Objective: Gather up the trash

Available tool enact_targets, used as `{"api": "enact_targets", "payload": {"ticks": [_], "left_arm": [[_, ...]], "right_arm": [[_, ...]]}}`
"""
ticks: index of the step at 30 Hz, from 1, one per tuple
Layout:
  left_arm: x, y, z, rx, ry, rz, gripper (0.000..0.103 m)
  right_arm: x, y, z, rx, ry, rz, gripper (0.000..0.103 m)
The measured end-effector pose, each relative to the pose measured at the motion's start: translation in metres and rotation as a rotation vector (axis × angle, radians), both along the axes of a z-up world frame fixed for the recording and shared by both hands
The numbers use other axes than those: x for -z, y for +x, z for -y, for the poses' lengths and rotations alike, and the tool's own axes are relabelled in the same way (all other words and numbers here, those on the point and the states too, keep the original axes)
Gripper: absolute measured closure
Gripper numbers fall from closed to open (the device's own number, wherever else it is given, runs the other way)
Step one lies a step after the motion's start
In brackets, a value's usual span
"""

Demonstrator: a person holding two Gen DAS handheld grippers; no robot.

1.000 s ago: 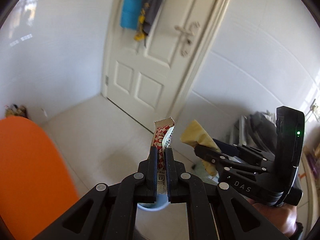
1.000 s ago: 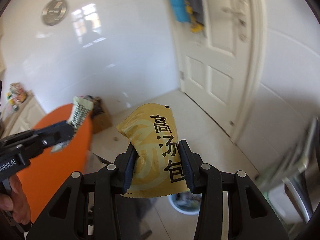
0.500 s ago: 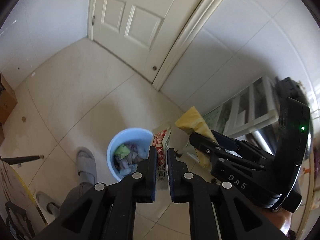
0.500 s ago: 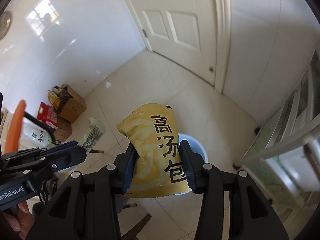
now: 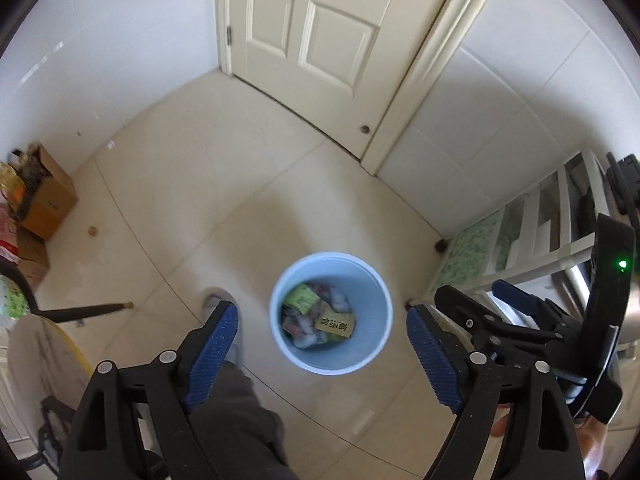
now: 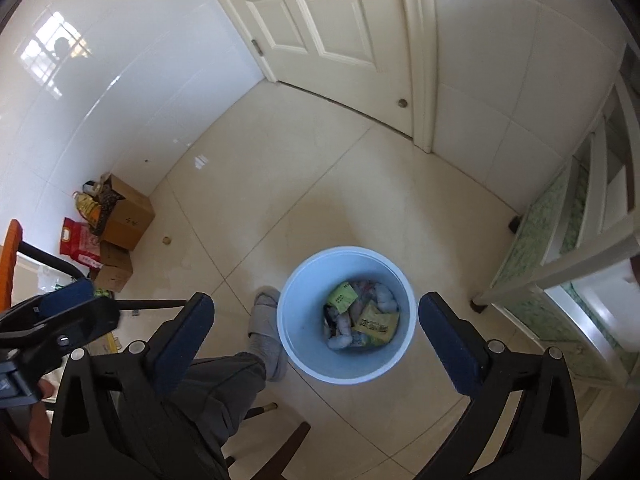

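Observation:
A light blue bin [image 5: 376, 344] [image 6: 296, 332] stands on the tiled floor right under both grippers, with several wrappers inside. On top lies the yellow soup packet [image 5: 335, 323] [image 6: 375, 325], beside a green packet [image 5: 302, 298] [image 6: 341, 295]. My left gripper [image 5: 322, 354] hangs above the bin, its jaws opening wide with nothing between them. My right gripper [image 6: 316, 340] is also above the bin, jaws opening to full width and empty. The right gripper's body [image 5: 552, 332] shows at the right of the left wrist view, and the left one [image 6: 56, 320] at the left of the right wrist view.
A person's grey trouser leg [image 6: 224, 384] and slippered foot [image 6: 268, 332] stand just left of the bin. Cardboard boxes [image 6: 126, 218] and bags sit by the left wall. A white shelf rack [image 6: 592, 240] fills the right side. A closed white door [image 6: 320, 24] is ahead.
Both grippers let go: the red-and-white wrapper left the left jaws, the yellow soup packet left the right jaws and now lies in the bin. Both tipped down over the bin.

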State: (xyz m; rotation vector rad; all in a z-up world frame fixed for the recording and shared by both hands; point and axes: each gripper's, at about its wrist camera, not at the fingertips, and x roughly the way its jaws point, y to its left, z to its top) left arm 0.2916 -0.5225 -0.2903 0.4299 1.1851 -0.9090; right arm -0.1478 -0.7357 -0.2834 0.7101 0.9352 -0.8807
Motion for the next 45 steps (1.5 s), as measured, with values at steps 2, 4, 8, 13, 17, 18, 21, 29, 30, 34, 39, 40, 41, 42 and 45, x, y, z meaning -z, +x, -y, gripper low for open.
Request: {"api": "enact_targets", "payload": {"ticks": [2,4,8,13,17,18,21,29,30,34,39,40,41,42,45], "left_arm": [[-0.015,0.003,0.017,-0.016,-0.009,0.024,0.018],[-0.028,-0.001,0.027,-0.028,-0.022,0.041,0.018],[-0.074,-0.014,-0.010,-0.040,-0.056,0.099,0.018],[-0.127,-0.032,-0.065,-0.056,-0.132,0.165,0.017],[-0.170,-0.058,-0.132,-0.106,-0.209,0.237,0.016],[-0.175,-0.063,-0.146,-0.120,-0.223,0.255,0.013],[-0.211,-0.086,-0.207,-0.189,-0.281,0.324,0.011],[-0.269,-0.150,-0.348,-0.392,-0.385,0.491,0.001],[-0.276,-0.159,-0.371,-0.422,-0.398,0.504,0.001],[-0.289,-0.202,-0.441,-0.537,-0.431,0.556,0.001],[-0.291,-0.267,-0.514,-0.659,-0.427,0.642,0.001],[-0.290,-0.280,-0.524,-0.682,-0.421,0.662,0.001],[-0.290,-0.298,-0.538,-0.710,-0.418,0.687,0.001],[-0.287,-0.313,-0.545,-0.730,-0.415,0.701,0.001],[-0.285,-0.359,-0.563,-0.784,-0.398,0.745,0.001]], "right_arm": [[-0.004,-0.001,-0.006,0.004,-0.005,0.009,0.000],[-0.011,-0.002,-0.013,-0.002,-0.012,0.016,0.000],[-0.033,-0.003,-0.035,-0.011,-0.046,0.038,0.000],[-0.075,-0.001,-0.070,-0.037,-0.100,0.095,0.000],[-0.118,0.013,-0.107,-0.090,-0.165,0.149,0.000],[-0.127,0.017,-0.115,-0.105,-0.178,0.160,0.000],[-0.158,0.035,-0.147,-0.170,-0.224,0.201,0.000],[-0.225,0.084,-0.249,-0.367,-0.316,0.315,0.000],[-0.232,0.090,-0.263,-0.390,-0.324,0.329,0.000],[-0.253,0.112,-0.320,-0.493,-0.357,0.381,0.000],[-0.273,0.131,-0.393,-0.634,-0.395,0.430,0.000],[-0.275,0.134,-0.405,-0.656,-0.402,0.436,0.000],[-0.277,0.135,-0.416,-0.676,-0.409,0.438,0.000],[-0.279,0.137,-0.429,-0.700,-0.418,0.440,0.000],[-0.287,0.138,-0.464,-0.760,-0.450,0.455,0.000]]}}
